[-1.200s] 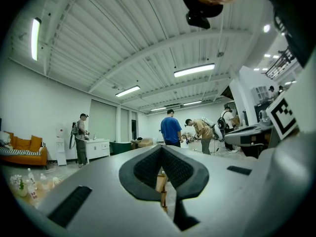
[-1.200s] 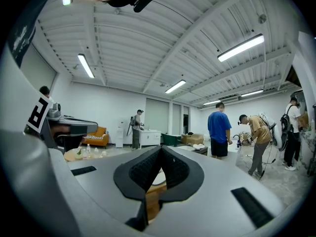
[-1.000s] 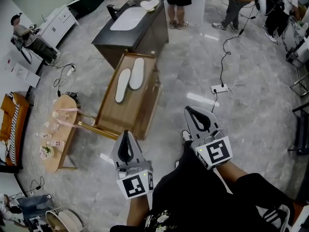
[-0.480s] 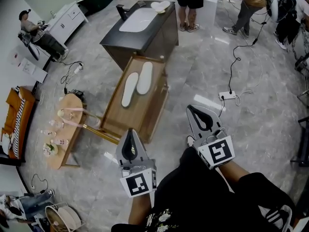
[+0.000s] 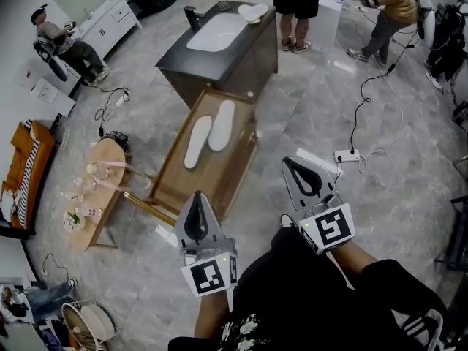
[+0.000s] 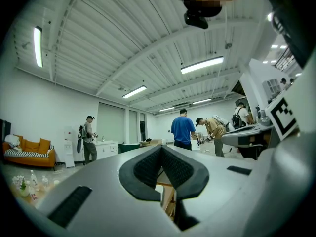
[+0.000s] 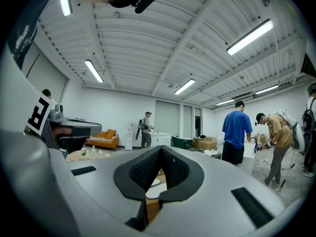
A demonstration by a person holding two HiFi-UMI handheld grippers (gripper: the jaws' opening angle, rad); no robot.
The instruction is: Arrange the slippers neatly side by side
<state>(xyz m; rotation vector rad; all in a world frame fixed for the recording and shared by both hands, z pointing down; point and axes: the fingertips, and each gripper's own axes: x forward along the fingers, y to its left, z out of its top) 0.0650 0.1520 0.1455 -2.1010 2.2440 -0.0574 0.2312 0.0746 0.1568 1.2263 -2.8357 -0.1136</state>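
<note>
Two white slippers (image 5: 201,142) (image 5: 221,125) lie side by side, soles up, on a low wooden table (image 5: 216,175) on the floor ahead of me. Both grippers hang in the air above my lap, well short of the table and touching nothing. The left gripper (image 5: 197,195) points at the table's near end, jaws shut and empty. The right gripper (image 5: 289,162) is to the right of the table, also shut and empty. In the left gripper view the left gripper (image 6: 161,147) has its pads together. The right gripper (image 7: 160,147) does too, with a slipper (image 7: 154,182) showing pale beyond it.
A dark cabinet with a white basin (image 5: 219,46) stands just past the table. A small wooden side table with bottles (image 5: 95,189) is to the left, an orange sofa (image 5: 22,170) further left. A power strip with cables (image 5: 347,156) lies right. People stand at the back.
The head view has shifted, so the table and cabinet sit further right in the picture. Both grippers stay shut and have hardly moved.
</note>
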